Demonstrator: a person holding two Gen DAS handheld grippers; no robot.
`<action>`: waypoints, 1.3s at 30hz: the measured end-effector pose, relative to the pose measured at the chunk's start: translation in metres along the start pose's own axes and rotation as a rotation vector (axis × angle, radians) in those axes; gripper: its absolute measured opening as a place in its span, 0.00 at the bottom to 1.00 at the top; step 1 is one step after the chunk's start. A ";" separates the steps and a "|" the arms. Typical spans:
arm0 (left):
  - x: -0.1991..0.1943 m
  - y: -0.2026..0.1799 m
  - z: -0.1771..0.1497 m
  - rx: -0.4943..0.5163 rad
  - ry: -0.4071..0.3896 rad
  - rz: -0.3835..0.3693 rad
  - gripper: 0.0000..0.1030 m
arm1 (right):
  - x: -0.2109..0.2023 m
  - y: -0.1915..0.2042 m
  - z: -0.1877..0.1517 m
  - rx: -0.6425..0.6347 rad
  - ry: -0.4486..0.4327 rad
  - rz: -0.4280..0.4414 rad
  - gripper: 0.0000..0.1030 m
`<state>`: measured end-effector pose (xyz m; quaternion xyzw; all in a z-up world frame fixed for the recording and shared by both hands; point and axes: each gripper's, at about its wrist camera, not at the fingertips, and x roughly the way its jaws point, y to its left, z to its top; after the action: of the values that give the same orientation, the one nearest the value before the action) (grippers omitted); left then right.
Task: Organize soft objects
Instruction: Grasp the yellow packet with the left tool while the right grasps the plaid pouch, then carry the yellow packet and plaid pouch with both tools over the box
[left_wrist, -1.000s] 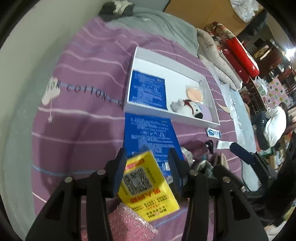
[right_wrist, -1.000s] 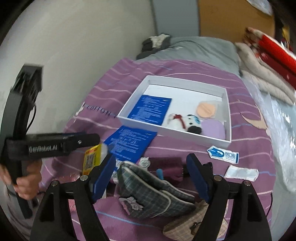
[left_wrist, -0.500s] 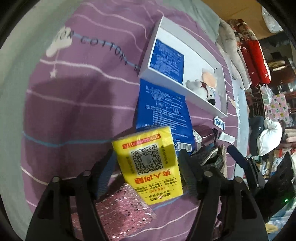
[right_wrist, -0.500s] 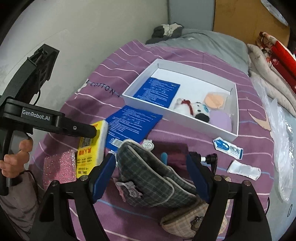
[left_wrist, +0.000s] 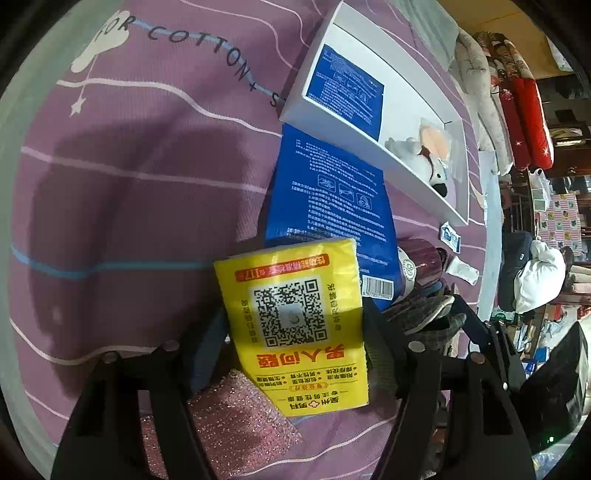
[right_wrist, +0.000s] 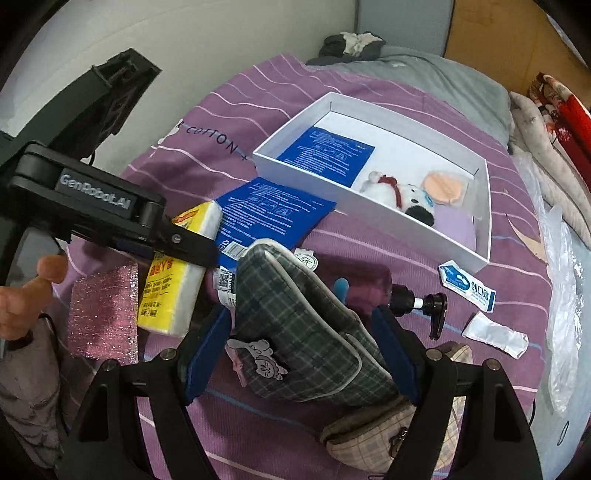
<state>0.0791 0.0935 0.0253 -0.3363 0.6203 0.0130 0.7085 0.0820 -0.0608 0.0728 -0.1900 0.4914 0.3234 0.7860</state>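
Note:
A yellow tissue pack (left_wrist: 306, 369) lies flat on the purple bedspread, partly over a pink glitter sponge (left_wrist: 236, 417). My left gripper (left_wrist: 293, 321) straddles the pack. Its jaws are closing, but the pads stand off the pack's sides. In the right wrist view one left finger (right_wrist: 184, 245) crosses over the pack (right_wrist: 166, 295). My right gripper (right_wrist: 301, 321) hangs over a grey plaid pouch (right_wrist: 295, 317), which sits between its closing jaws without being clamped. A white box (right_wrist: 369, 206) farther back holds a plush dog (right_wrist: 399, 192), a peach puff (right_wrist: 443, 184) and a blue pack (right_wrist: 328, 155).
A second blue pack (right_wrist: 273, 214) lies in front of the box. A dark red pump bottle (right_wrist: 369, 280), a beige plaid pouch (right_wrist: 376, 435) and two sachets (right_wrist: 469, 288) crowd the right side. A person's hand (right_wrist: 26, 302) grips the left handle. Folded bedding lines the bed's right edge.
The left gripper tipped downward, sank and opened, letting the yellow pack drop flat onto the bedspread. The right gripper came down closer over the grey plaid pouch.

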 end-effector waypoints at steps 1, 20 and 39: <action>-0.002 0.001 -0.001 -0.002 -0.003 -0.002 0.66 | 0.000 -0.002 0.000 0.009 -0.002 0.008 0.70; -0.042 -0.029 -0.014 0.084 -0.175 0.034 0.58 | -0.019 -0.064 0.004 0.369 -0.067 0.274 0.22; -0.058 -0.061 -0.019 0.217 -0.378 0.074 0.57 | -0.054 -0.090 0.007 0.554 -0.239 0.403 0.20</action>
<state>0.0756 0.0597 0.1048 -0.2267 0.4862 0.0351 0.8432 0.1325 -0.1390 0.1228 0.1701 0.4926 0.3465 0.7800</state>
